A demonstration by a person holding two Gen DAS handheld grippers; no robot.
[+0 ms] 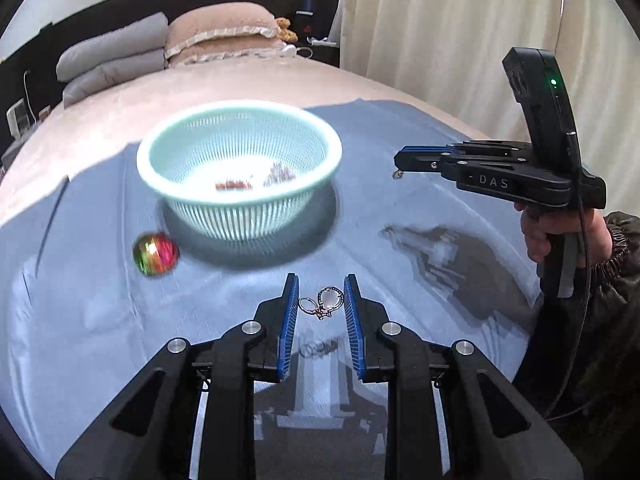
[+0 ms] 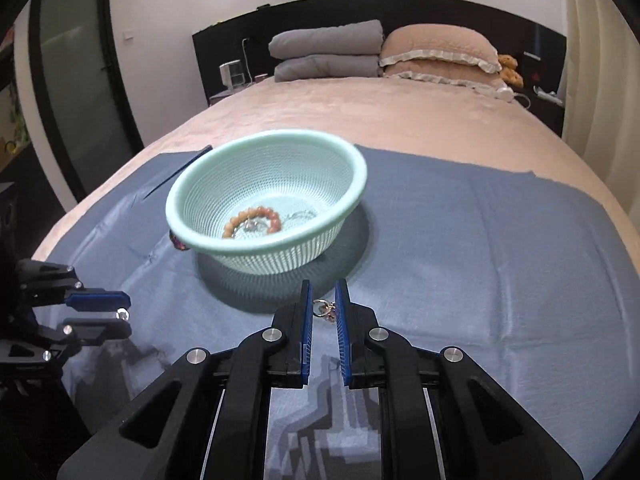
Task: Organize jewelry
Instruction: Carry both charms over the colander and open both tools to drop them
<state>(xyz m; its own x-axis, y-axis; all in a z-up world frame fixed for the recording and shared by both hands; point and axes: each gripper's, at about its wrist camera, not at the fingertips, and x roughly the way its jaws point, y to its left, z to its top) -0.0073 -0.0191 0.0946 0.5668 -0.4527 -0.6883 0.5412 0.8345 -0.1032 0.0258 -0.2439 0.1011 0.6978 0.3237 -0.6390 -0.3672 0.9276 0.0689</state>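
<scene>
A mint green slotted basket sits on a blue cloth on the bed. It holds a brown bead bracelet and a silvery piece. A silver ring-and-clasp piece hangs between my left gripper's blue pads; whether they pinch it is unclear. My right gripper is nearly closed on a small ring charm, held above the cloth right of the basket. A multicoloured bead ball lies left of the basket.
Grey folded blankets and a pink pillow lie at the head of the bed. Curtains hang at the right. A dark door stands at the left.
</scene>
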